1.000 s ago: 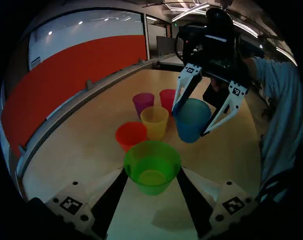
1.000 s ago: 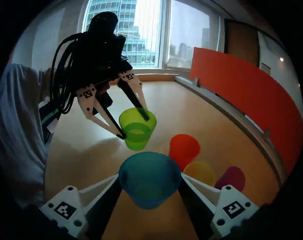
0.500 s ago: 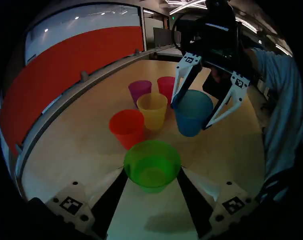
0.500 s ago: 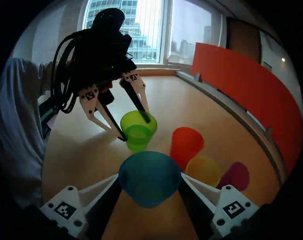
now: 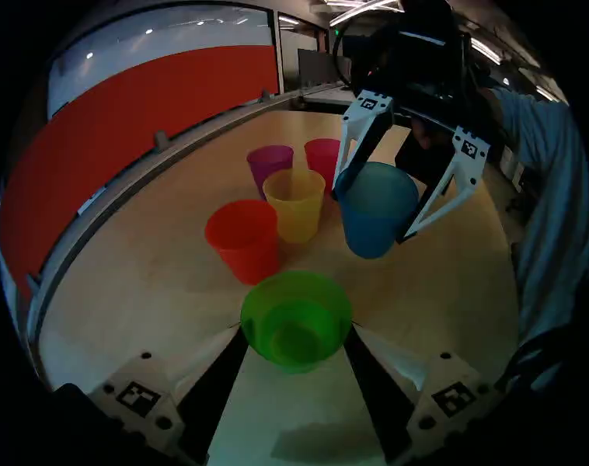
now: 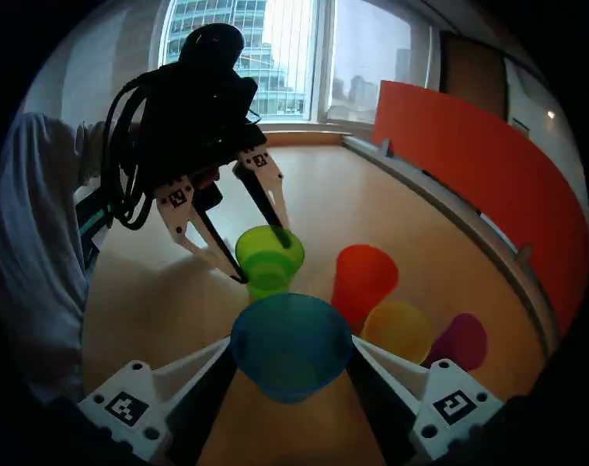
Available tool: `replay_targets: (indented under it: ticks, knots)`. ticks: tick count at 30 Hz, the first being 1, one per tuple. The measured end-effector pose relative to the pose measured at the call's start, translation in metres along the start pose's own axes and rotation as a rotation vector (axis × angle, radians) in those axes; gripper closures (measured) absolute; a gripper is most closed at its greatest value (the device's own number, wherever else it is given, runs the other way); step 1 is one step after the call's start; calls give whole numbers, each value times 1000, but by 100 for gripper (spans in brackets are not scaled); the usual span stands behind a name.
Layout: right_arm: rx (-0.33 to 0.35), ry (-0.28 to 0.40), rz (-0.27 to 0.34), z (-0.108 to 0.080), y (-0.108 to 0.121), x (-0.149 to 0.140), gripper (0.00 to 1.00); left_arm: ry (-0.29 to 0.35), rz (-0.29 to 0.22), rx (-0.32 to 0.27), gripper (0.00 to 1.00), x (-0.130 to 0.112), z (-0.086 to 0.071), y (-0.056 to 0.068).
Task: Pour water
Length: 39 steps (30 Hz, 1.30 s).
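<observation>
The left gripper (image 5: 294, 335) grasps the green cup (image 5: 295, 309) between both fingers. The right gripper (image 6: 291, 353) clamps the blue cup (image 5: 374, 206) nearby, over the table (image 5: 131, 295), beside the orange cup (image 5: 242, 237).

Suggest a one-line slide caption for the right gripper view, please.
Right gripper holding a blue cup faces the left gripper holding a green cup above a wooden table.
</observation>
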State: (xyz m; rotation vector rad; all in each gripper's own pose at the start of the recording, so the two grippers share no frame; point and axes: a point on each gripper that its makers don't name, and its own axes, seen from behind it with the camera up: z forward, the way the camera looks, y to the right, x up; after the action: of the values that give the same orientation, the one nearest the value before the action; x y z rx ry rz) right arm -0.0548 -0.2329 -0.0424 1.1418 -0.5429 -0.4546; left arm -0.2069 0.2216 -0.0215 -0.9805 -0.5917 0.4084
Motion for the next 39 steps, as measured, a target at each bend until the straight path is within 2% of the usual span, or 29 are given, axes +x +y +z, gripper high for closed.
replay_targets:
  ticks: [7, 14, 16, 18, 26, 39]
  knots:
    - [-4, 3, 2, -1, 0, 0, 8, 2, -14, -4, 15, -5, -3, 0]
    - [-6, 4, 10, -1, -1, -1, 8, 3, -57, -9, 13, -10, -4, -2]
    - [-6, 5, 11, -1, -1, -1, 8, -2, -59, -7, 3, -12, -5, -3]
    - [-7, 6, 11, 0, -2, -1, 8, -8, -54, -1, 0, -13, -5, -5]
    - [-10, 1, 12, 9, -3, -8, 8, -35, -28, 17, 0, -25, -11, -4]
    - [-9, -1, 18, 23, -10, -17, 8, -10, -57, 54, 0, -28, -30, -10]
